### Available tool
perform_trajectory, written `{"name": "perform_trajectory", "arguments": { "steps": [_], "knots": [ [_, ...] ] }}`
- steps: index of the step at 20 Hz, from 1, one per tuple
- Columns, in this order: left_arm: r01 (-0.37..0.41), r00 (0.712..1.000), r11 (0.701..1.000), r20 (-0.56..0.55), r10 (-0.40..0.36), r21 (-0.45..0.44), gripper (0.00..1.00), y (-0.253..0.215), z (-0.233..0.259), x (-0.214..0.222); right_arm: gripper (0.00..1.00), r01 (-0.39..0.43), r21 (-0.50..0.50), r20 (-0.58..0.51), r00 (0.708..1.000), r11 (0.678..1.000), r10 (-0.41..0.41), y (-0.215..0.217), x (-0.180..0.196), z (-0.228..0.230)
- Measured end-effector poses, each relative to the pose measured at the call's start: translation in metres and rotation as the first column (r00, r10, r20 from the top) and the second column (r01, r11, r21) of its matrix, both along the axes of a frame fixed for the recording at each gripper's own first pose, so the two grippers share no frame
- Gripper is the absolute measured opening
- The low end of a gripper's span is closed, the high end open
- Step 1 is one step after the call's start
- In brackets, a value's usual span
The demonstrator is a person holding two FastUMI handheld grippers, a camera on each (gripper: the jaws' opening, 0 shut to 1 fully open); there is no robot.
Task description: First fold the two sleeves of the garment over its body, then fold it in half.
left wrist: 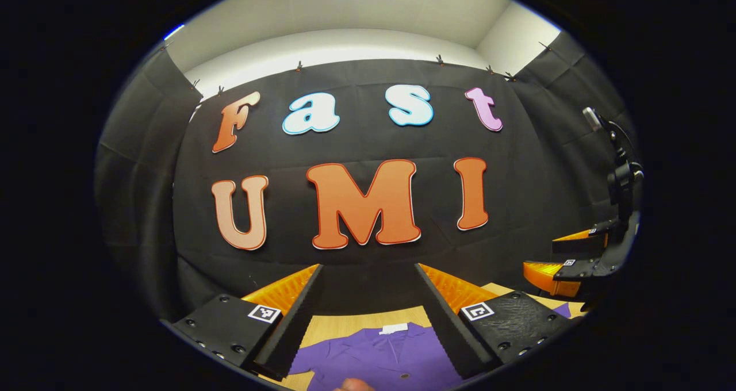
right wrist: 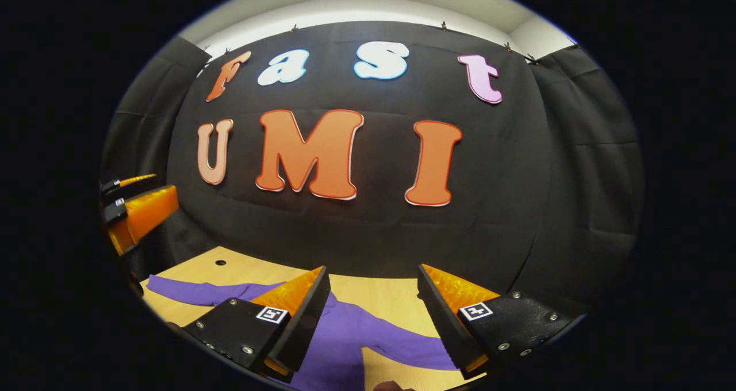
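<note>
A purple garment (left wrist: 379, 359) lies flat on the wooden table (left wrist: 345, 325), its collar and white label facing the far wall. My left gripper (left wrist: 368, 267) hovers above the collar, open, nothing between its fingers. In the right gripper view the garment (right wrist: 345, 333) is spread out, one sleeve (right wrist: 195, 292) reaching left and the other sleeve (right wrist: 414, 351) reaching right. My right gripper (right wrist: 372, 269) hangs open over the garment's right side, holding nothing. The right gripper (left wrist: 575, 259) also shows at the far right of the left gripper view, and the left gripper (right wrist: 138, 207) at the left edge of the right gripper view.
The black cloth wall stands close behind the table (right wrist: 379, 299). A small round hole (right wrist: 220, 262) sits in the tabletop near the far left. A fingertip (left wrist: 353, 384) shows at the near edge of the garment.
</note>
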State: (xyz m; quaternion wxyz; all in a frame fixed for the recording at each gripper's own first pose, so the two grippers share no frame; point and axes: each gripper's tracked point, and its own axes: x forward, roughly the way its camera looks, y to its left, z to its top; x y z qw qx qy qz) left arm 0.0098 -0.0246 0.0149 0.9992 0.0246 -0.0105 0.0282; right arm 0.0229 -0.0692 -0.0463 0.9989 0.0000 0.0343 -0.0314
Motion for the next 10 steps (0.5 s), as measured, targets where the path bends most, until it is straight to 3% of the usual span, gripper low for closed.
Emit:
{"name": "perform_trajectory", "arguments": {
  "steps": [6,10],
  "knots": [
    [-0.041,0.998,0.999,0.051,0.041,-0.001,0.99,0.013,0.024,-0.008,0.93,0.13,0.032,-0.128,0.984,0.991,-0.125,-0.057,-0.003,-0.058],
    [-0.05,0.997,0.999,0.063,0.051,-0.011,0.98,0.015,0.035,-0.009,0.93,0.233,0.004,-0.225,0.948,0.972,-0.227,-0.108,-0.001,-0.106]
  ]
}}
